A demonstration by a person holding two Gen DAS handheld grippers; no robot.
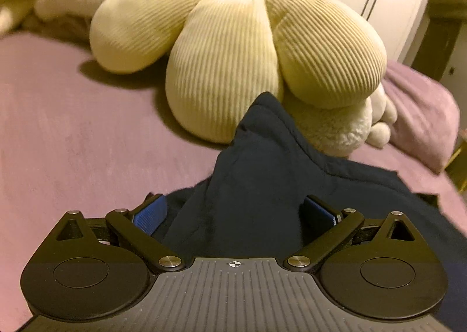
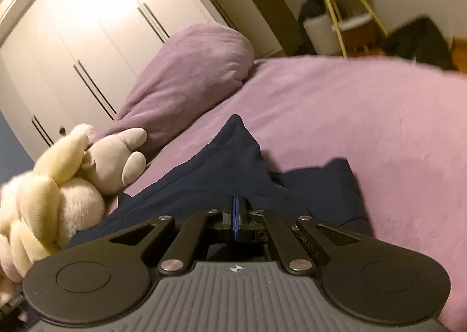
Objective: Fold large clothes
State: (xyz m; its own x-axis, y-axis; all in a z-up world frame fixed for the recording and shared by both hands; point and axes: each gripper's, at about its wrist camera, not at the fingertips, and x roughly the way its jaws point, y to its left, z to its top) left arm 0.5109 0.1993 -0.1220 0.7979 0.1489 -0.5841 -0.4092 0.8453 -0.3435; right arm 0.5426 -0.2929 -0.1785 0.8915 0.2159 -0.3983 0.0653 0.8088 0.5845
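Note:
A dark navy garment [image 1: 262, 174] lies bunched on the purple bed [image 1: 73, 133]. My left gripper [image 1: 233, 215] is open, its blue pads [image 1: 149, 215] wide apart, and a raised fold of the garment stands between the jaws. In the right wrist view the same navy garment [image 2: 230, 156] rises in a peak just ahead of my right gripper [image 2: 235, 215]. Its jaws are shut with the blue pads pressed together on an edge of the cloth.
A big yellow flower-shaped cushion [image 1: 233, 48] and plush toys [image 2: 58, 186] lie just beyond the garment. A purple pillow [image 2: 192, 75] sits by white wardrobe doors [image 2: 87, 40]. A small table and dark items [image 2: 350, 10] stand past the bed's far edge.

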